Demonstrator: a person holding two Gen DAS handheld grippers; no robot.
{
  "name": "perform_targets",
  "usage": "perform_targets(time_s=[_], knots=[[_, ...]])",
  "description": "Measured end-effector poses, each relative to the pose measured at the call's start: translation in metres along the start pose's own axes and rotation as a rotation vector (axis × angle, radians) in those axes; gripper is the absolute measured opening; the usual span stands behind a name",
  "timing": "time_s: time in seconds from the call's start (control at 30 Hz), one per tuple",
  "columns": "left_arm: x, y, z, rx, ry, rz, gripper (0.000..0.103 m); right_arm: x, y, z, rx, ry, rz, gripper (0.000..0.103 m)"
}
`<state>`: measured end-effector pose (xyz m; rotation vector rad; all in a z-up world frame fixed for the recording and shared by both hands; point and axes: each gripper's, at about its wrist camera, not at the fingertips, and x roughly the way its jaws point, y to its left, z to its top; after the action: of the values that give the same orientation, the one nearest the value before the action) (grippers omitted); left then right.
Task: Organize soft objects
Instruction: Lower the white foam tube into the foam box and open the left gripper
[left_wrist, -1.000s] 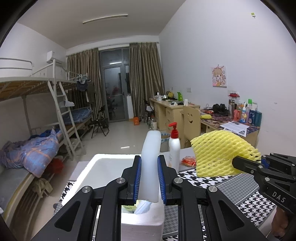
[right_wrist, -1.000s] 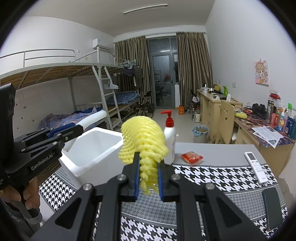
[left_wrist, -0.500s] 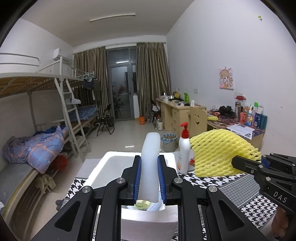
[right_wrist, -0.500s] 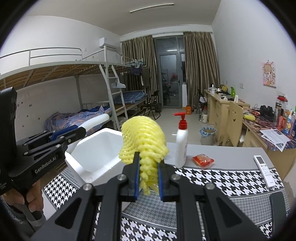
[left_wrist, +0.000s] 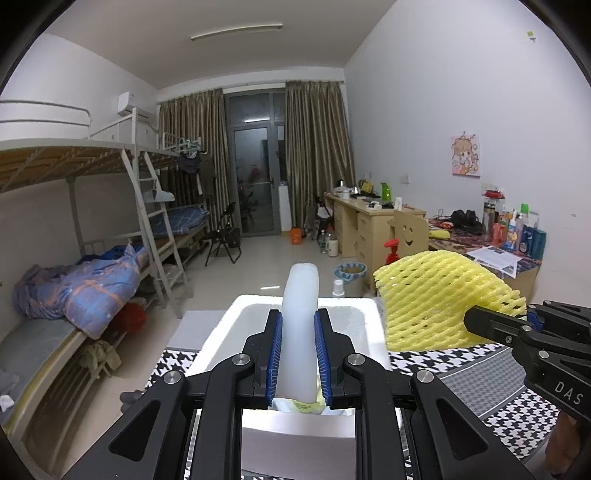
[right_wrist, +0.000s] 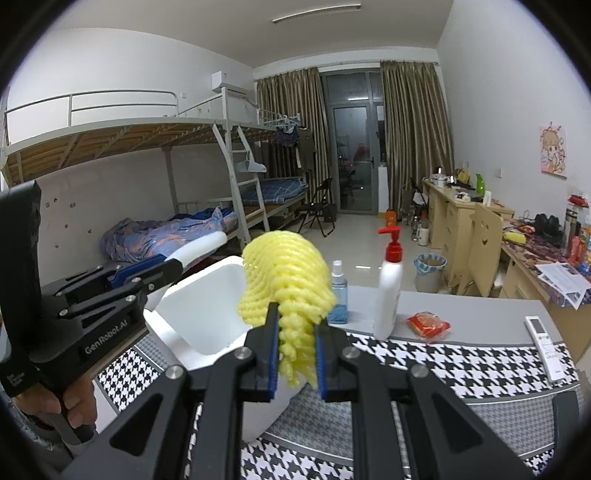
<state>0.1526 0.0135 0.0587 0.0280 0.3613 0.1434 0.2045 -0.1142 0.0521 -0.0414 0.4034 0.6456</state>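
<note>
My left gripper (left_wrist: 298, 354) is shut on a white foam piece (left_wrist: 300, 314) and holds it upright above the white foam box (left_wrist: 236, 321). It also shows in the right wrist view (right_wrist: 173, 269), over the box (right_wrist: 207, 314). My right gripper (right_wrist: 295, 350) is shut on a yellow foam net (right_wrist: 286, 284), held just right of the box's near rim. The net also shows in the left wrist view (left_wrist: 436, 299), to the right of the box. Something yellow lies inside the box (left_wrist: 306, 406), mostly hidden.
On the houndstooth tablecloth (right_wrist: 443, 365) stand a white pump bottle (right_wrist: 388, 295) and a blue spray bottle (right_wrist: 337, 295). A red packet (right_wrist: 428, 323), a white remote (right_wrist: 543, 347) and a dark phone (right_wrist: 569, 410) lie to the right. Bunk beds stand to the left.
Both grippers have risen and moved forward toward the box. The left one now holds the white piece over the box's inside. Both grips are unchanged.
</note>
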Motion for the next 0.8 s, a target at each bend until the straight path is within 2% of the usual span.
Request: perform_targets(time_s=[0.4, 0.8], knots=[[0.014, 0.007, 0.001, -0.005, 0.021, 0.017, 0.019, 0.010, 0.001, 0.003, 0.002, 0.016, 0.007, 0.020], [0.033, 0.011, -0.002, -0.007, 0.052, 0.003, 0.019, 0.010, 0.005, 0.002, 0.006, 0.010, -0.030, 0.020]])
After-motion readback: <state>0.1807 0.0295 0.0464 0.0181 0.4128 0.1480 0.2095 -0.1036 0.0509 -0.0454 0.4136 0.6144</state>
